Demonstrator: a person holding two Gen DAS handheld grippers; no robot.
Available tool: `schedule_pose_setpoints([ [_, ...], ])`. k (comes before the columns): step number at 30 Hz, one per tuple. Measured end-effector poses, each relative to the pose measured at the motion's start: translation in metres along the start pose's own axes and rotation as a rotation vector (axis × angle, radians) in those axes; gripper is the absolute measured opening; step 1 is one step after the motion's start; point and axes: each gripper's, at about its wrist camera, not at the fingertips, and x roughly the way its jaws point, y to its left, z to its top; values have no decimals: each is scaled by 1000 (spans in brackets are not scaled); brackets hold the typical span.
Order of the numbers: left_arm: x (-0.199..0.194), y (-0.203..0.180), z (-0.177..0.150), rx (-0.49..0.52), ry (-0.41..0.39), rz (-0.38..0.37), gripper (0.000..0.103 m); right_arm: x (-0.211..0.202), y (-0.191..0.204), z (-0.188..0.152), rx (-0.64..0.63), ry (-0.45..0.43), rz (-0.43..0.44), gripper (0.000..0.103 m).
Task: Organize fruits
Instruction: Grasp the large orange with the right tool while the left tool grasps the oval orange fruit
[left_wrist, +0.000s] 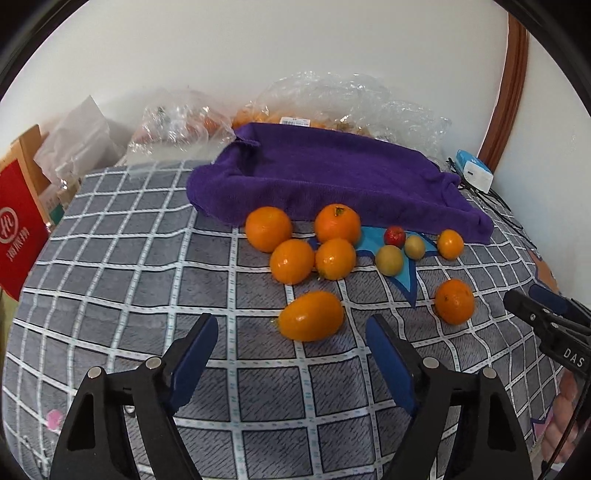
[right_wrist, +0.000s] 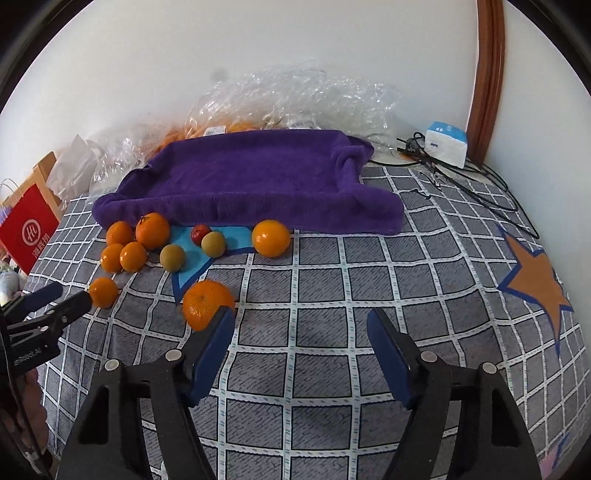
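Note:
Several oranges lie on the checked blanket in front of a tray draped in a purple towel (left_wrist: 332, 173) (right_wrist: 251, 177). A cluster of oranges (left_wrist: 310, 243) (right_wrist: 133, 240) sits by the towel's front edge. Beside it lie a small red fruit (left_wrist: 394, 235) (right_wrist: 199, 232) and two yellow-green fruits (left_wrist: 389, 260) (right_wrist: 172, 257). An oval orange (left_wrist: 311, 320) lies just ahead of my open, empty left gripper (left_wrist: 291, 325). My right gripper (right_wrist: 301, 319) is open and empty, with a round orange (right_wrist: 207, 302) touching its left fingertip (right_wrist: 221, 321).
Clear plastic bags with more oranges (left_wrist: 295, 107) (right_wrist: 288, 103) lie behind the towel against the wall. A red paper bag (left_wrist: 18, 225) stands at the left. A white and blue box (right_wrist: 445, 142) and black cables (right_wrist: 461, 177) lie at the back right.

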Motion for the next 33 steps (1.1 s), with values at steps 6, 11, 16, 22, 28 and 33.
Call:
schedule_pose_setpoints([
  [6, 21, -1, 0, -46, 22, -30, 77, 2, 4, 1, -2, -12, 52, 74],
  [11, 25, 9, 0, -127, 19, -93, 43, 8, 9, 3, -2, -5, 61, 74],
  [16, 18, 16, 3, -120, 21, -96, 42, 12, 14, 3, -9, 2, 85, 74],
  [22, 8, 33, 8, -97, -5, -2, 42, 16, 25, 3, -24, 10, 153, 74],
  [28, 13, 44, 8, -81, 8, 67, 42, 35, 40, 1, -37, 49, 191, 71],
  [33, 13, 46, 4, -91, 10, 61, 43, 50, 49, -1, -53, 74, 141, 59],
])
